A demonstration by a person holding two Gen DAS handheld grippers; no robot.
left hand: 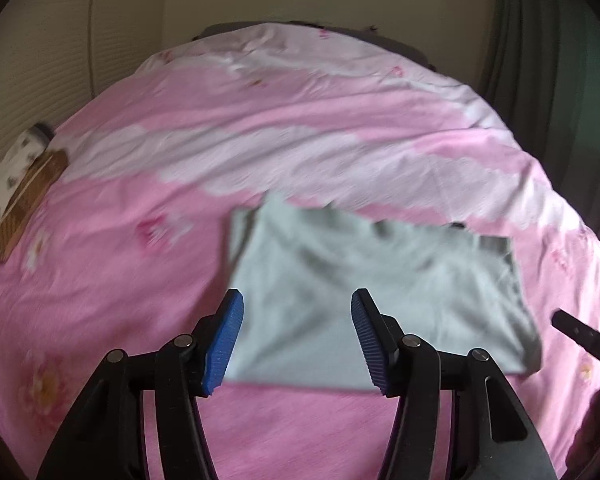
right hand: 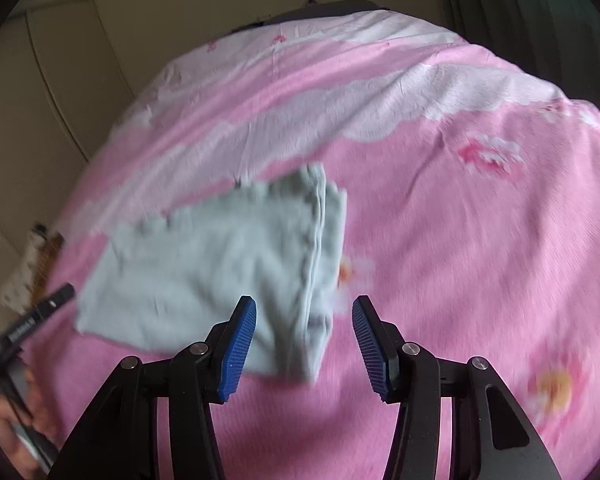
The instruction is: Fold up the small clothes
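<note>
A small pale grey-green garment (left hand: 364,280) lies folded flat on the pink flowered bed cover (left hand: 180,160). My left gripper (left hand: 297,300) is open and empty, hovering over the garment's near edge. In the right wrist view the same garment (right hand: 220,264) lies left of centre on the cover (right hand: 480,240). My right gripper (right hand: 304,308) is open and empty above the garment's right, near corner. Both views are motion-blurred.
A white patterned cloth (left hand: 4,184) on a brown woven item (left hand: 32,196) lies at the bed's left edge. The right gripper's body (left hand: 584,336) shows at the right; the left gripper's body (right hand: 28,324) at the left. Walls and a dark curtain (left hand: 548,40) ring the bed.
</note>
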